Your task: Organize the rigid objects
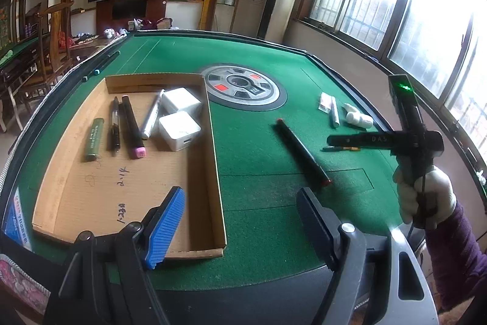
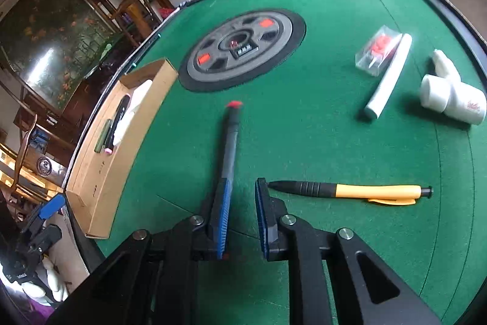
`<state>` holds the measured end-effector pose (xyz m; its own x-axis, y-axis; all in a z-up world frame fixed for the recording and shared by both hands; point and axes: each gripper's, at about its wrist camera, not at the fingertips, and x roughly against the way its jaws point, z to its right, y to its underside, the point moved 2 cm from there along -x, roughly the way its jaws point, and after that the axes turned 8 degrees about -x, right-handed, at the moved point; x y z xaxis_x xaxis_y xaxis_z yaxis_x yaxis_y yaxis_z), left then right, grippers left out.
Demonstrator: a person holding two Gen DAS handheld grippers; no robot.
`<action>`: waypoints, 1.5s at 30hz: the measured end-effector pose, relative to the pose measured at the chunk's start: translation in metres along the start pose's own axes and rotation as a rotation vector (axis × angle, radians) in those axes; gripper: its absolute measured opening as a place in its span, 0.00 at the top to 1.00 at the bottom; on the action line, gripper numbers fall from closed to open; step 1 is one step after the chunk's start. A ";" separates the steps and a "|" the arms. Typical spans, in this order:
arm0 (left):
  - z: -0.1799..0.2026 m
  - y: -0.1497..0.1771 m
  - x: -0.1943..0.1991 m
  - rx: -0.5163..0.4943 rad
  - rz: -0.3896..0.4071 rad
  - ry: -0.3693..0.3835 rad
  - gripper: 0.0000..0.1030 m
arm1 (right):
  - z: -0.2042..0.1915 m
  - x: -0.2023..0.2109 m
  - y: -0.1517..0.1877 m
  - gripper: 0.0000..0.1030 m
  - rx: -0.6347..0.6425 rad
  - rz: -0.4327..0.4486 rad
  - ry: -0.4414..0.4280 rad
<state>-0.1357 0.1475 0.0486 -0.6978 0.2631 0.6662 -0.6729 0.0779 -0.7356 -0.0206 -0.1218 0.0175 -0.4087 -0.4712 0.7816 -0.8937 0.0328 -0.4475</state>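
Note:
A black marker [image 1: 301, 151] [image 2: 231, 142] with red ends lies on the green felt, outside the cardboard tray [image 1: 121, 178] [image 2: 146, 99]. My right gripper [image 2: 242, 197] [image 1: 331, 141] hovers low over the felt, jaws close together with a narrow bare gap. The marker runs just outside its left finger [image 2: 222, 212]. The yellow and black pen [image 2: 365, 191] has its tip against the outer side of the right finger. My left gripper [image 1: 240, 221] is open and empty above the tray's near right corner. The tray holds several pens and two white chargers [image 1: 179, 118].
A round grey hub [image 1: 243, 87] [image 2: 240, 51] sits in the table's middle. At the far right lie a white tube [image 2: 389, 78], a plastic packet [image 2: 377, 51] and a white bottle [image 2: 453, 102]. A gloved hand [image 1: 423, 194] holds the right gripper. The table's raised black rim [image 1: 350, 75] borders the felt.

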 end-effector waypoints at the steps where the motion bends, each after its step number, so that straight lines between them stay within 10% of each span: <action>1: 0.001 0.000 0.000 0.001 0.000 0.003 0.23 | 0.002 0.006 -0.002 0.77 0.005 0.032 0.026; 9: 0.020 -0.006 -0.031 -0.007 -0.048 0.098 0.23 | 0.050 0.033 -0.009 0.67 -0.107 0.118 0.121; 21: 0.034 -0.023 -0.108 -0.031 -0.202 0.024 0.23 | 0.072 0.030 -0.006 0.58 -0.148 0.230 0.064; 25: 0.033 -0.031 -0.108 -0.004 -0.184 0.109 0.23 | 0.078 0.033 -0.005 0.58 -0.163 0.243 0.041; 41: 0.054 -0.043 -0.162 -0.111 -0.300 -0.154 0.20 | 0.069 0.049 -0.002 0.46 -0.157 0.272 -0.072; 45: 0.059 -0.049 -0.159 -0.111 -0.273 -0.103 0.68 | 0.071 0.049 -0.002 0.46 -0.169 0.272 -0.073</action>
<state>-0.0067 0.0453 -0.0142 -0.5199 0.1196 0.8458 -0.8120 0.2384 -0.5328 -0.0255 -0.2076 0.0259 -0.6277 -0.4872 0.6072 -0.7742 0.3092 -0.5523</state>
